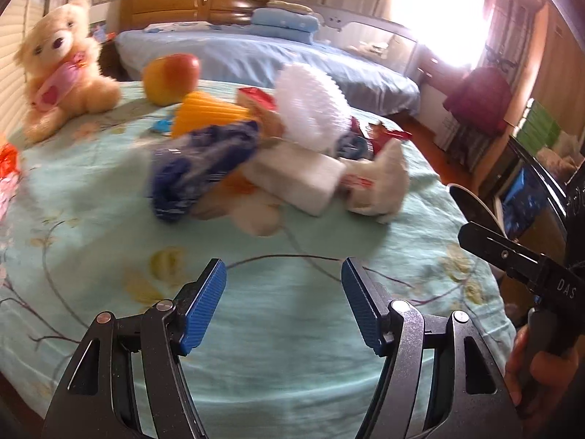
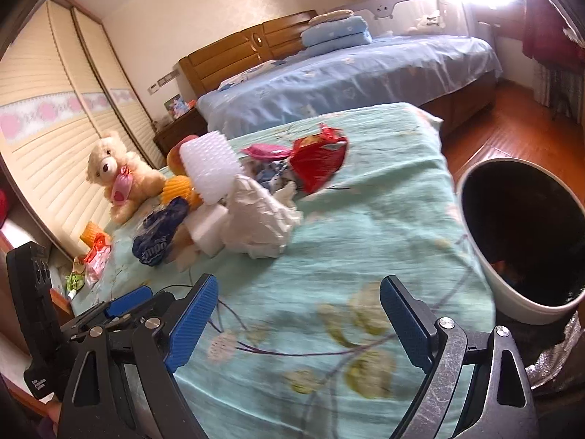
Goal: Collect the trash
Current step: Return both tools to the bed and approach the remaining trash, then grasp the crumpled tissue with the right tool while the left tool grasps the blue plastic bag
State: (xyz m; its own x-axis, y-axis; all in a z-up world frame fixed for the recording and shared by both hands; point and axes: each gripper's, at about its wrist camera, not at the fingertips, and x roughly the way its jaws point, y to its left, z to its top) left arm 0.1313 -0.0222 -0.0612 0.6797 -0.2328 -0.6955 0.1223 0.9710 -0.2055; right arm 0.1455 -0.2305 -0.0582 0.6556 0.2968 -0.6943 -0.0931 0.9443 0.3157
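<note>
We hold both grippers over a bed spread with a pale green, flower-printed quilt point(image 2: 365, 226), wrinkled and soft. The left gripper point(image 1: 283, 305) has its ribbed blue pads parted with nothing between them; the right gripper point(image 2: 298, 323) stands wider apart, equally bare.

The trash sits heaped mid-quilt, ahead of both grippers and well apart from them. We see crumpled white paper point(image 2: 261, 217), a glossy red foil wrapper point(image 2: 318, 162), a crinkled dark blue plastic bag point(image 2: 159, 236), a nubbed white foam sleeve point(image 2: 210, 162), a smooth white foam block point(image 1: 296, 179) and a pleated orange paper cup point(image 1: 206, 113). A round, red-yellow apple point(image 1: 170, 78) lies behind the pile. A fluffy cream teddy bear point(image 2: 119, 173) in a pink bib sits near the slatted wardrobe doors.

Off the quilt's right edge stands a round white bin point(image 2: 490, 259) with a dark interior.
</note>
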